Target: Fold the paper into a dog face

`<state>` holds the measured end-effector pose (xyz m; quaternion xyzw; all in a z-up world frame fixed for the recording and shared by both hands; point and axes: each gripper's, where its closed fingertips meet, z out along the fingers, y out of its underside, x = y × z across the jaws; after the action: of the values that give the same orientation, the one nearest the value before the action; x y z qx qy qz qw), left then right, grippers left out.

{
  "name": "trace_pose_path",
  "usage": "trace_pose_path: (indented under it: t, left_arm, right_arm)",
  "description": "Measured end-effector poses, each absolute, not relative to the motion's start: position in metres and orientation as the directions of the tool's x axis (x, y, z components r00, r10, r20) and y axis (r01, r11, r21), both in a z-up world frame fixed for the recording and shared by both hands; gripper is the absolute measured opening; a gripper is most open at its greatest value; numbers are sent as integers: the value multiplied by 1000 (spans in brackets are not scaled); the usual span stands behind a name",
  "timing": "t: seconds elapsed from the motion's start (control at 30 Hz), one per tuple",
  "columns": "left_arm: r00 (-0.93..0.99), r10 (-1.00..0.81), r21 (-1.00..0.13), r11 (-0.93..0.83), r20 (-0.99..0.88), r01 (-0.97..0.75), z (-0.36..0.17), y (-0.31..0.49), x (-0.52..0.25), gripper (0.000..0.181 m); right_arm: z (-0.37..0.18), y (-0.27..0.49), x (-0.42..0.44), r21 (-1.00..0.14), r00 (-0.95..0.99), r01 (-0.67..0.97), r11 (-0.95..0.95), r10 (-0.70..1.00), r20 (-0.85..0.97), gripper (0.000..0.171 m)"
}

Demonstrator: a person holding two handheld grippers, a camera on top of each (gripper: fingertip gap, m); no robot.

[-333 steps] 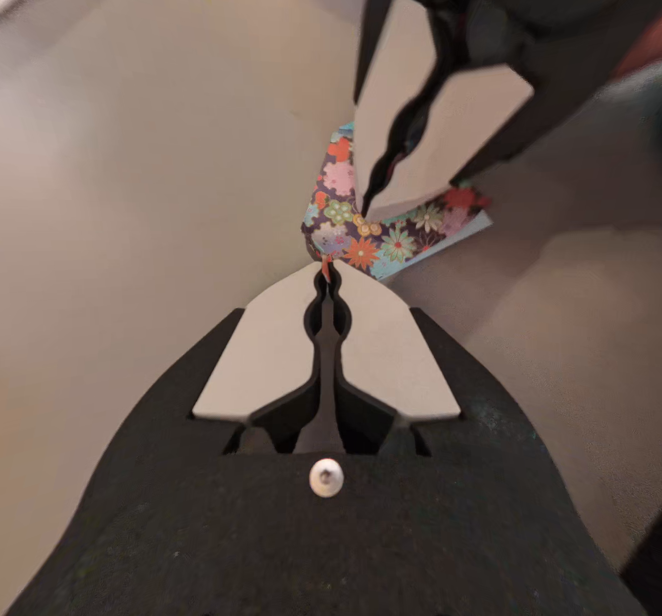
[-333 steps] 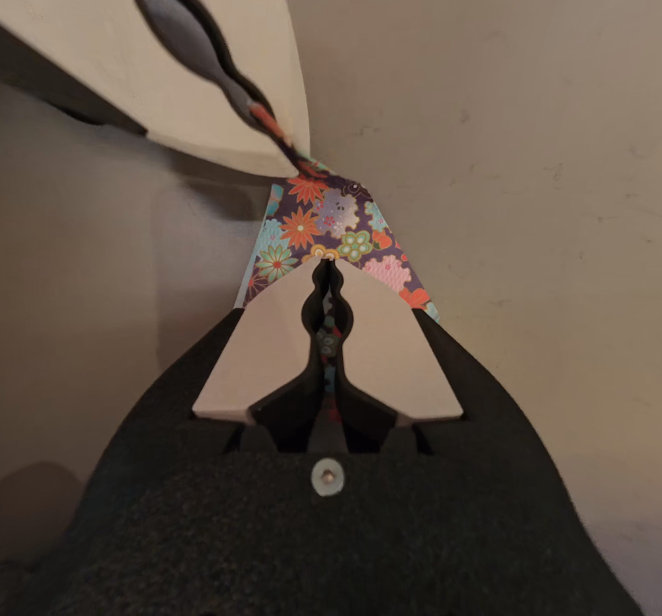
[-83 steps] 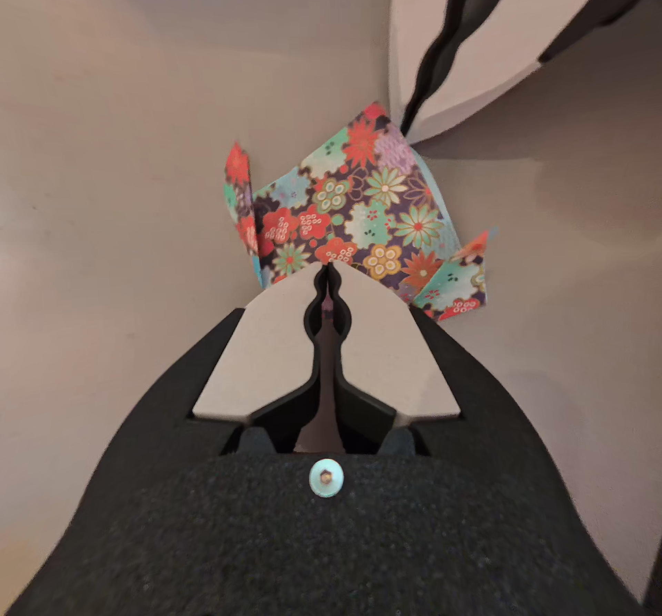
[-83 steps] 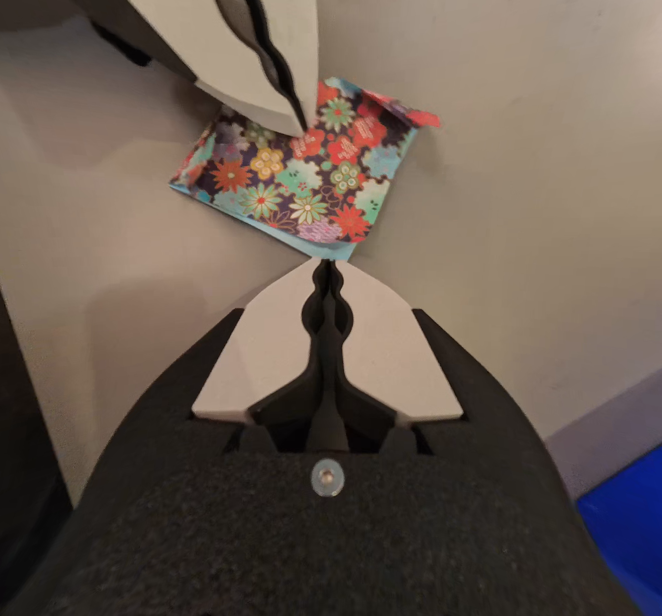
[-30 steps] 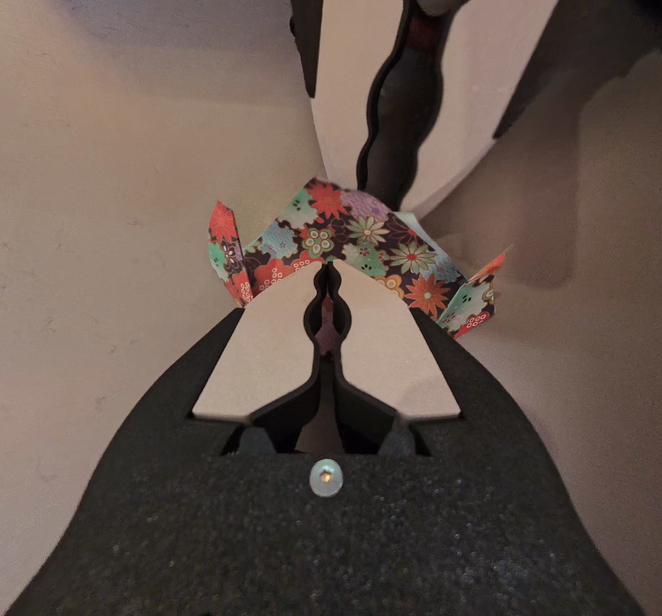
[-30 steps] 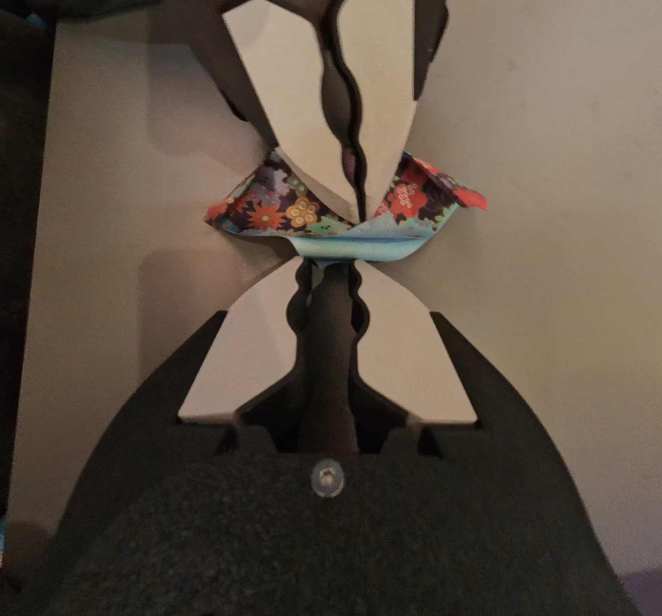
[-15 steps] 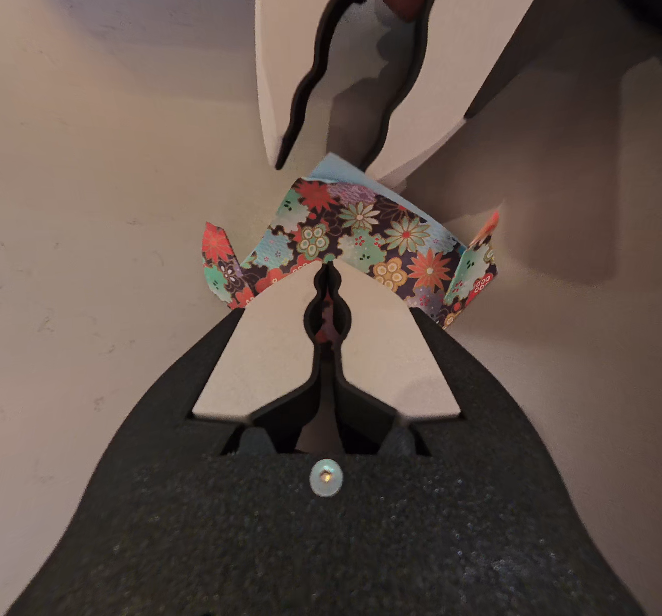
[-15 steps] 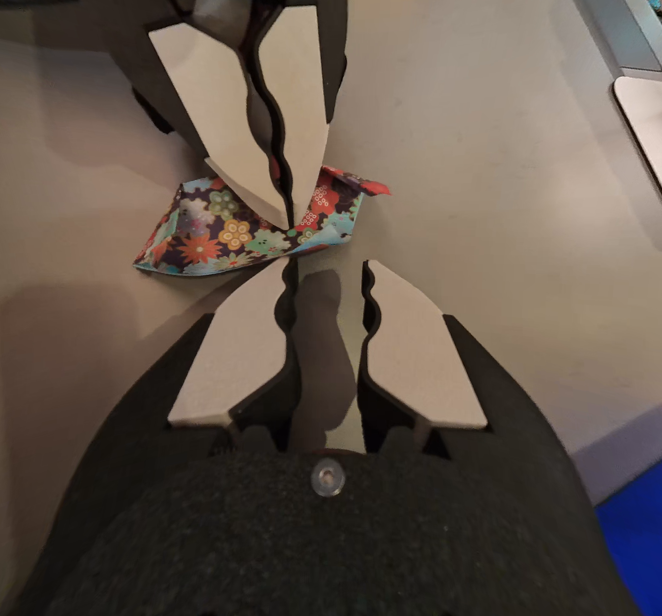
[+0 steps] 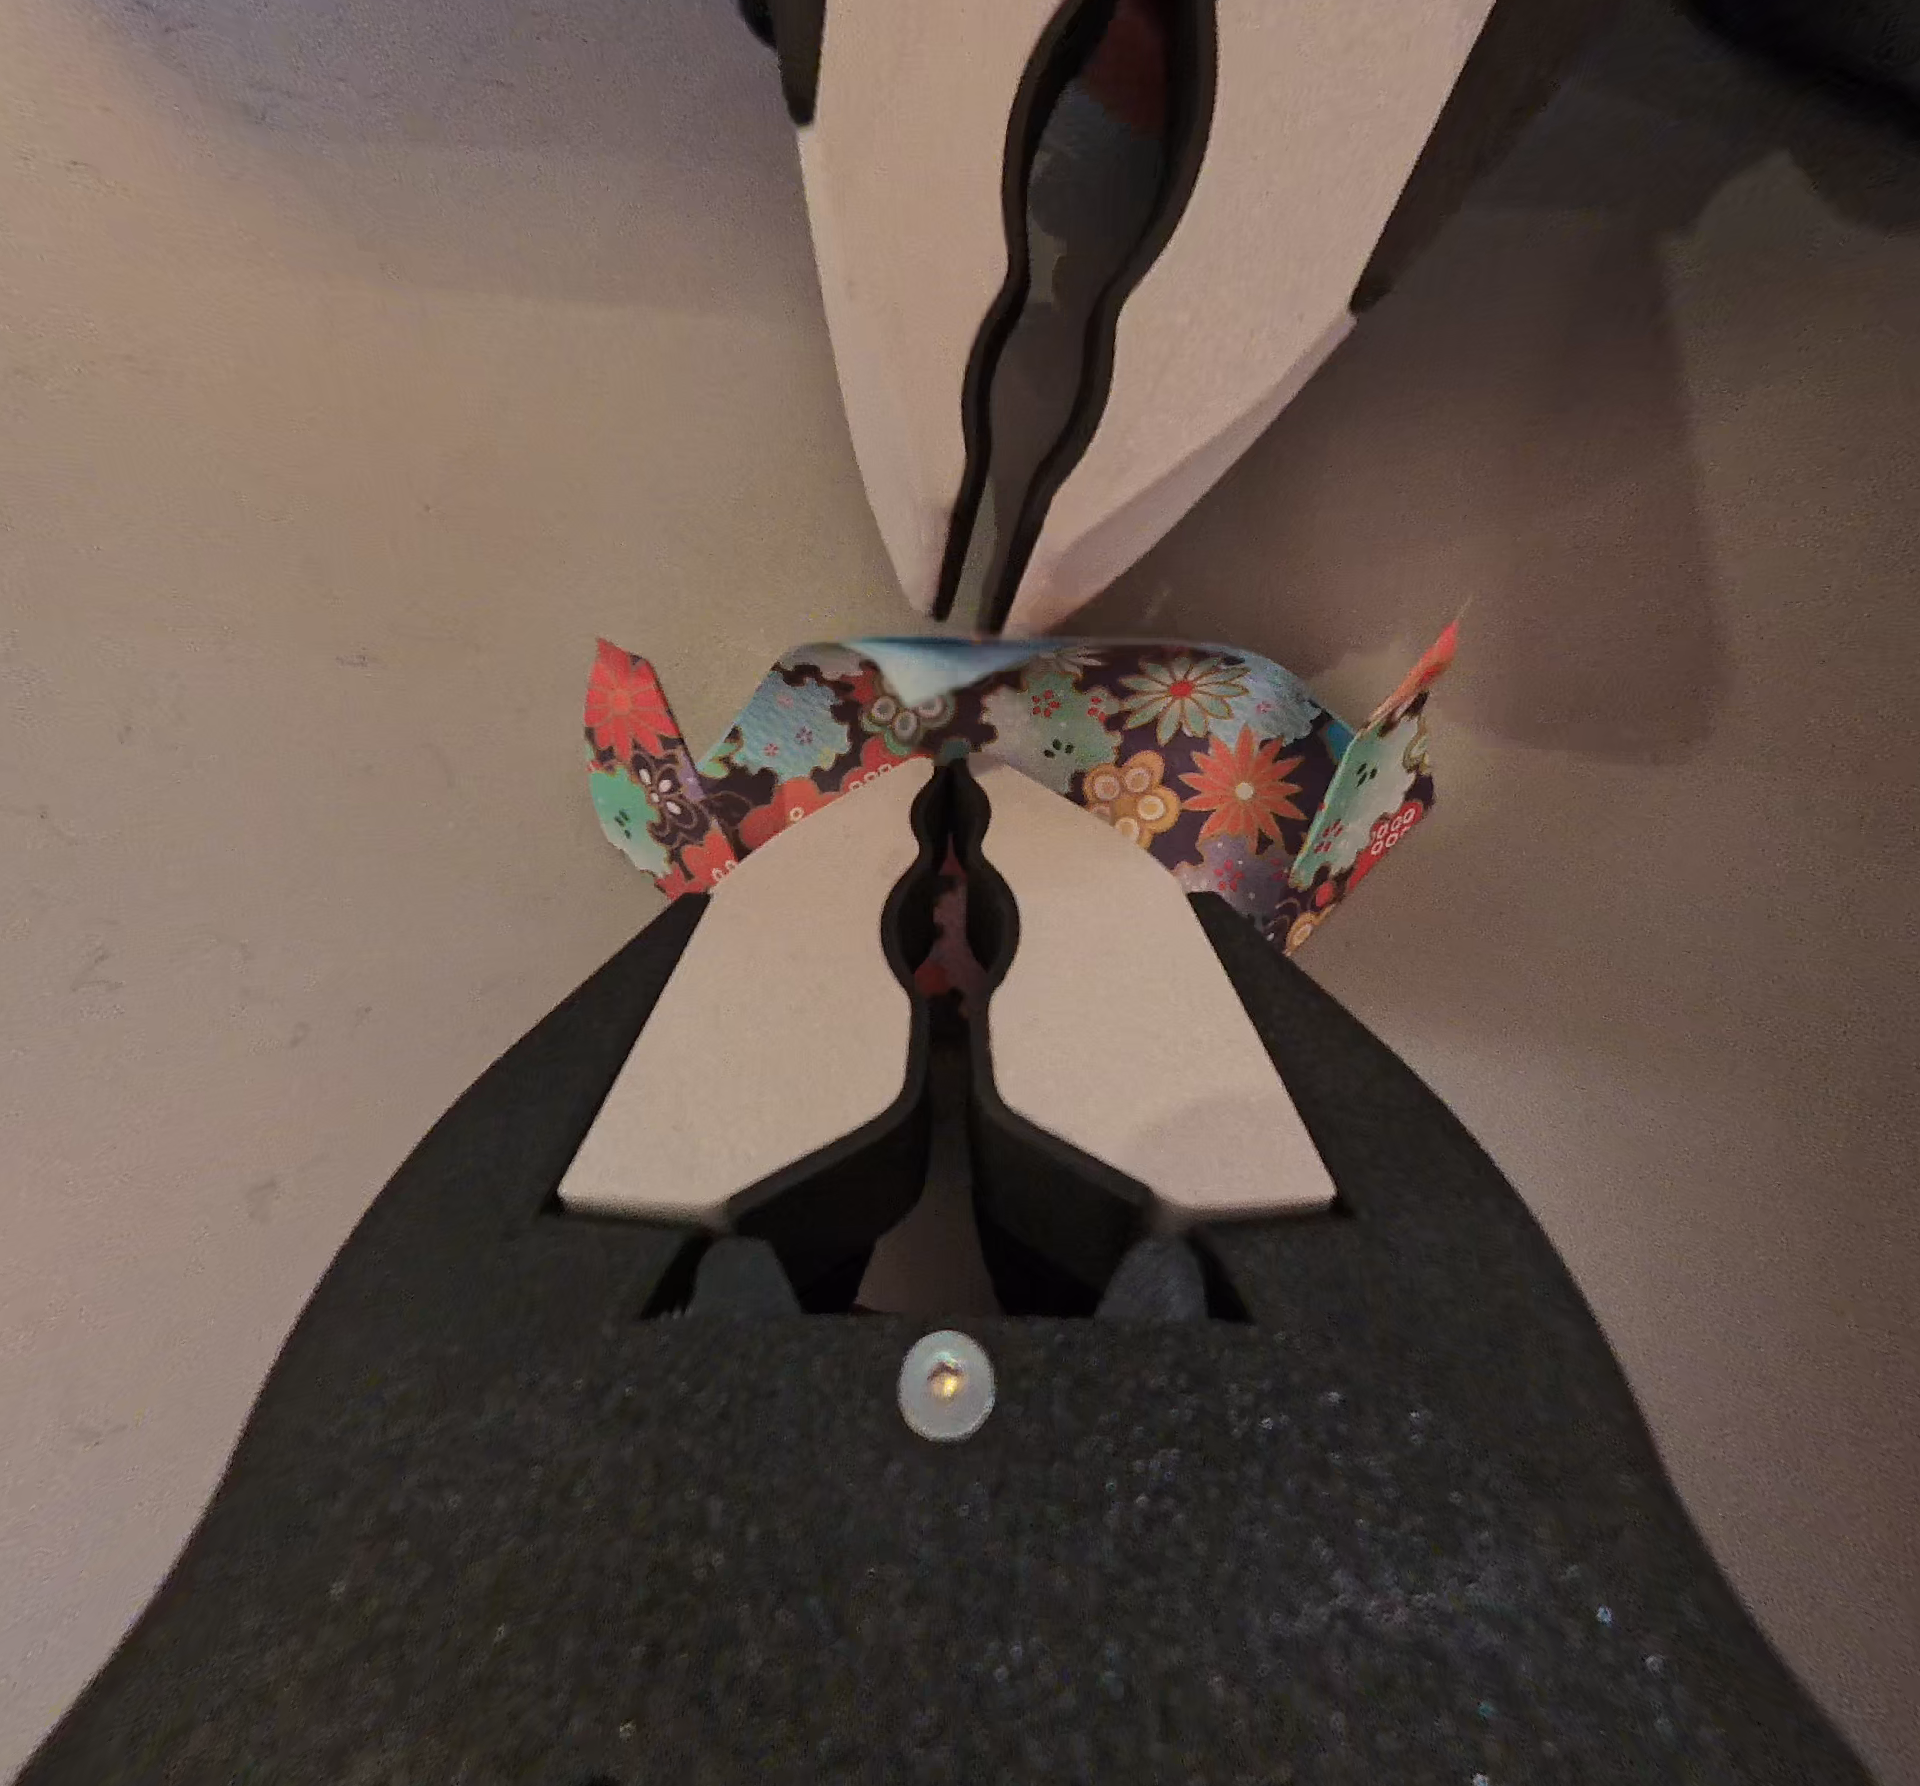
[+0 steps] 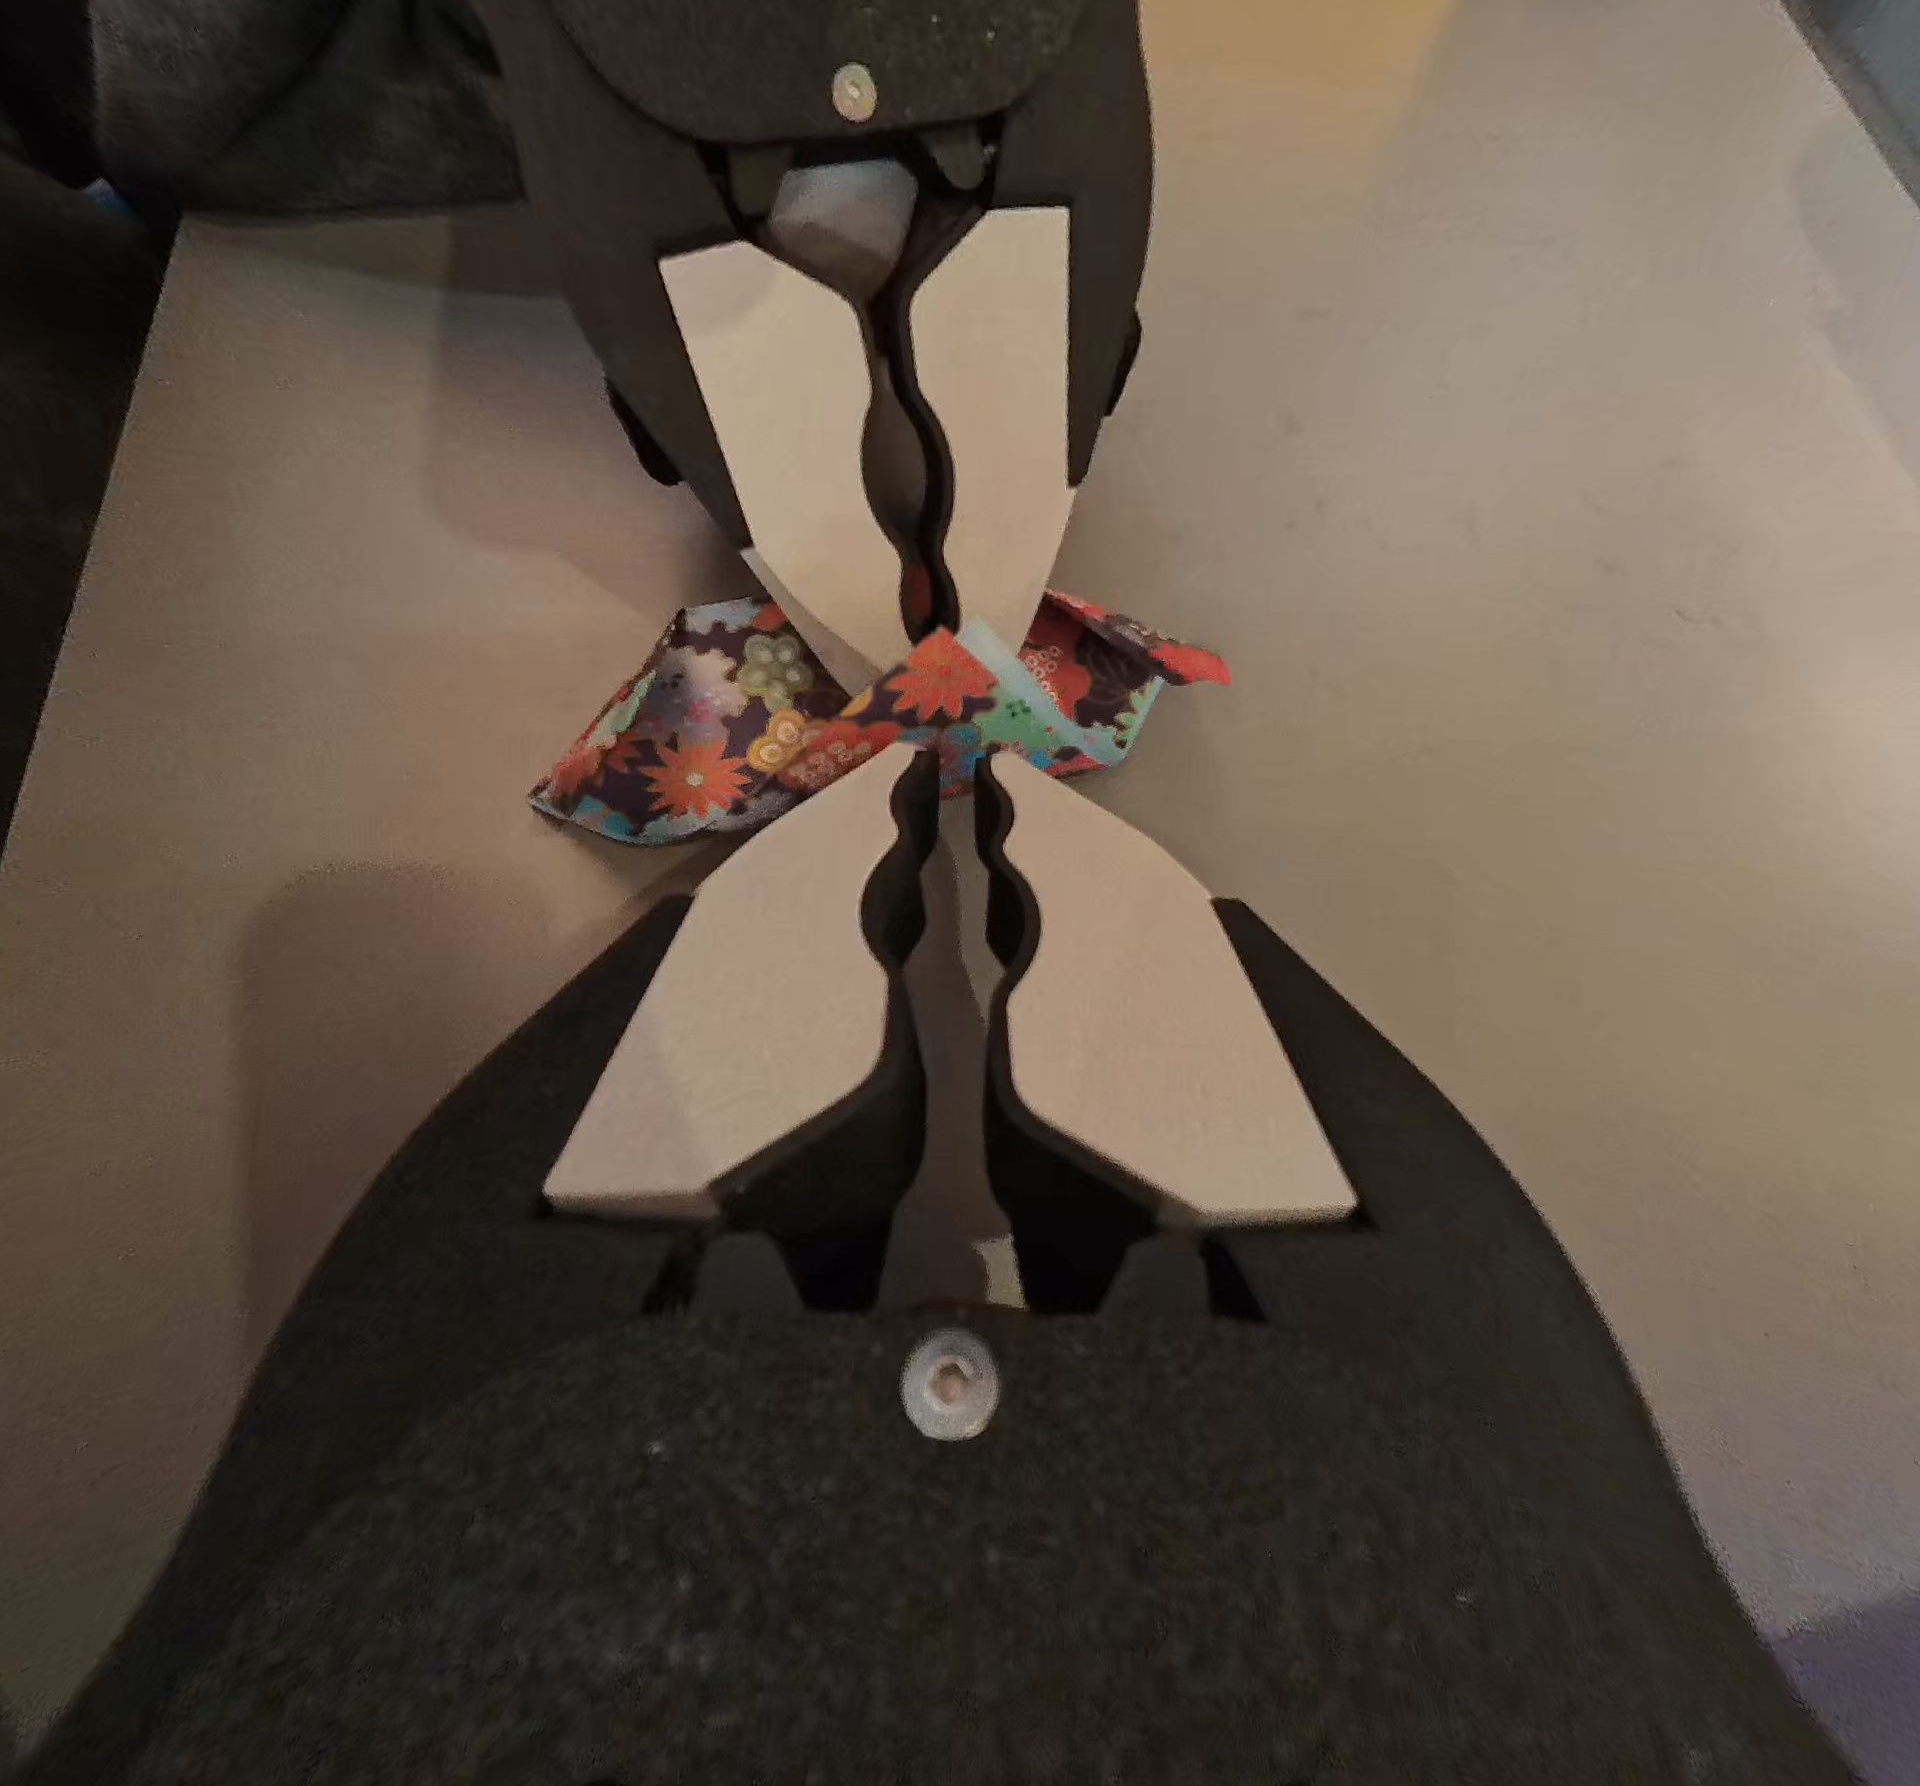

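Folding up the point of the dog face, both grippers on the paper

The flowered paper [image 9: 1174, 749] lies on the beige table [image 9: 312, 489], its two ear flaps standing up at the sides. The left gripper [image 9: 951, 780] is clamped on the near edge, pinning it. The right gripper [image 10: 951, 765] has its fingers only a sliver apart around the opposite point, which is curled up to show its pale blue underside; whether it truly grips is unclear. Next, judging by this, that point must be laid over and pressed flat into a crease.
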<state>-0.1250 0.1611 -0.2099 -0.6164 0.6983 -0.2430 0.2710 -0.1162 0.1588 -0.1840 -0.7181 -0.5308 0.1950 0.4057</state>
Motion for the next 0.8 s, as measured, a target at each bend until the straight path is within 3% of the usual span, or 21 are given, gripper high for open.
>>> trace_pose_path:
  t: [0.8]
  left_arm:
    - [-52, -992, -650, 116, -118, -751, -209, 167, -132, 1]
  right_arm:
    - [-210, 159, -125, -658, 254, 749, -74, 950, 184, 0]
